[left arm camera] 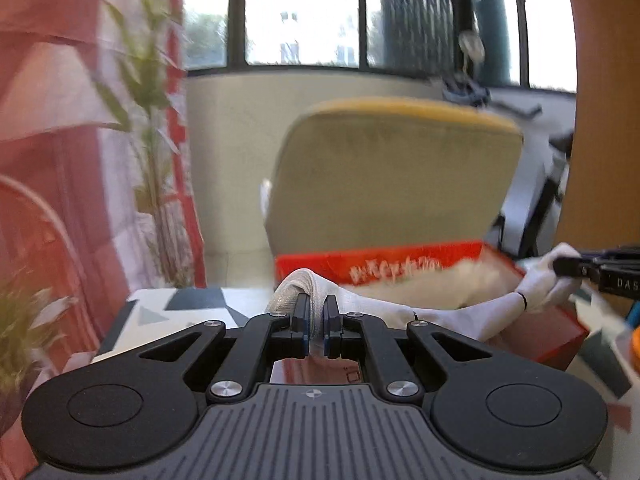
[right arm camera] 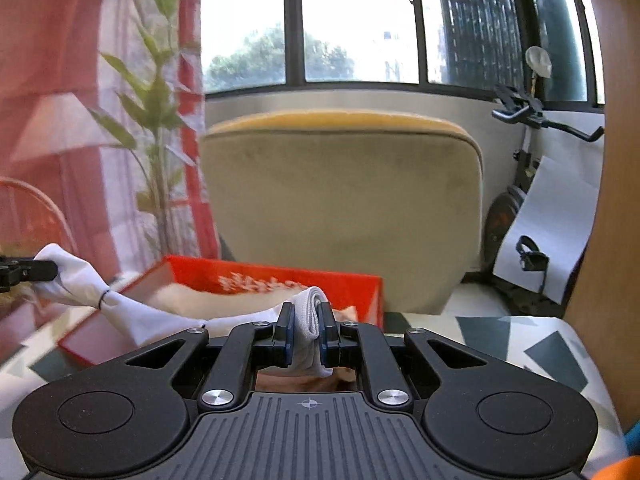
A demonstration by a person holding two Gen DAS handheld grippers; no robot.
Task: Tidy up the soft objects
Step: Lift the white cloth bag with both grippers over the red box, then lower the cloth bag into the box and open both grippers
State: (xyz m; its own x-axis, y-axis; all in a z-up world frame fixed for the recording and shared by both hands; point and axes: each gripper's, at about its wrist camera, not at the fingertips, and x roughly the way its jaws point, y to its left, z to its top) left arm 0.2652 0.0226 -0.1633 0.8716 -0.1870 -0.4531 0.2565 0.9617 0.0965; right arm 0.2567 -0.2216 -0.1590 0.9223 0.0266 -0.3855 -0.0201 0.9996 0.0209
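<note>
Above the open red box [right arm camera: 276, 280] on the patterned worktop [right arm camera: 532, 344], a white sock [right arm camera: 152, 314] hangs stretched between the left gripper [left arm camera: 316, 312] and the right gripper [right arm camera: 306, 322]. Pulling the two ends further apart could slip the thin fabric from one grip, dropping it outside the box. Both sets of jaws are nearly closed, each clamped on one end of the sock.

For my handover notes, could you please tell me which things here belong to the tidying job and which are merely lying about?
In the job:
white sock, stretched between left gripper and right gripper
red box

Merely about:
chair
plant
exercise bike
curtain
</note>
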